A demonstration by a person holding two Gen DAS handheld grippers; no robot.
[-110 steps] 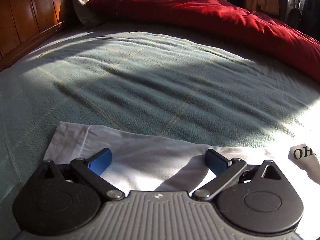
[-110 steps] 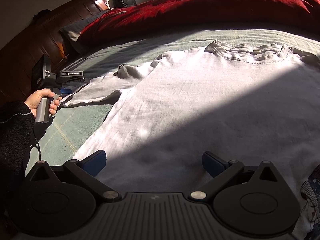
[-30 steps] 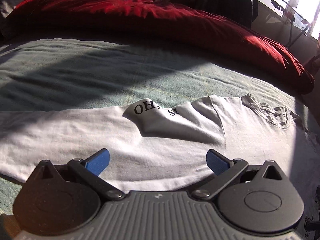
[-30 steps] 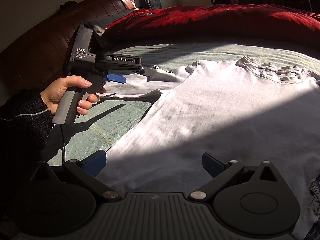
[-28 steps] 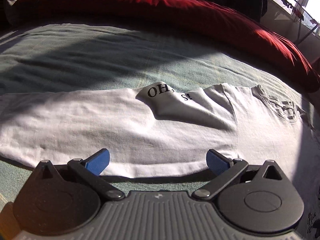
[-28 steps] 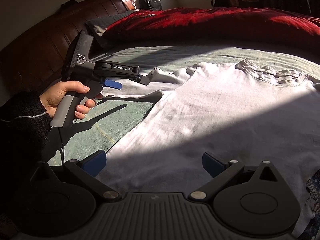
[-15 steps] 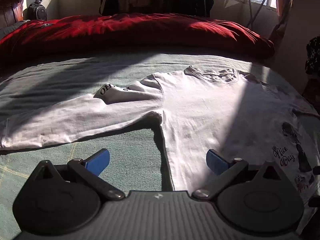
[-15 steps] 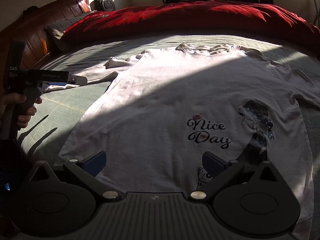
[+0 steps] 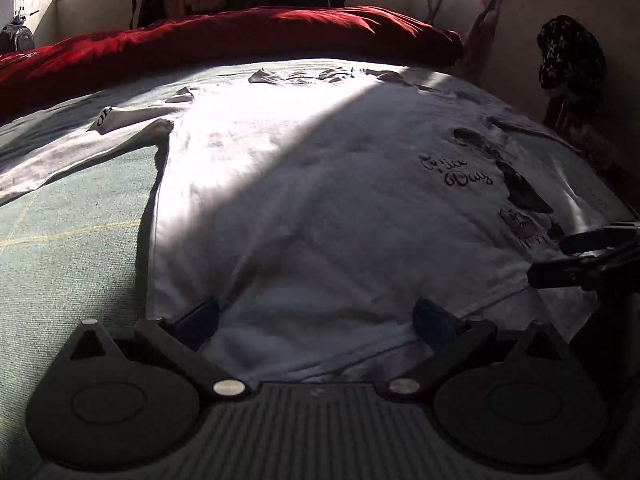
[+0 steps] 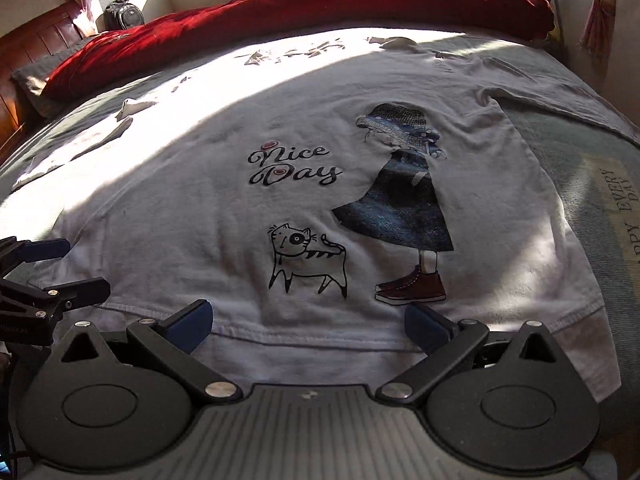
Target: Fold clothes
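On the white shirt [image 10: 200,216] before my tongs I read "Nice Day" in script. Its folded left sleeve [image 9: 120,120] shows "OH", and the right sleeve [image 10: 616,200] reads "EVERY DAY" above "PPY".

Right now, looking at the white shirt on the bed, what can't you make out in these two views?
- White shirt: near hem hidden behind right gripper and left gripper bodies.
- Right sleeve: end cut off by right wrist frame edge.
- Sleeve lettering: folded under, partly unreadable, left wrist view.
- "Nice Day" print: blurred, left wrist view.

I see a white long-sleeved shirt [image 10: 208,208] spread flat, print side up, on the bed [image 9: 72,216], hem nearest me, sleeves out sideways.
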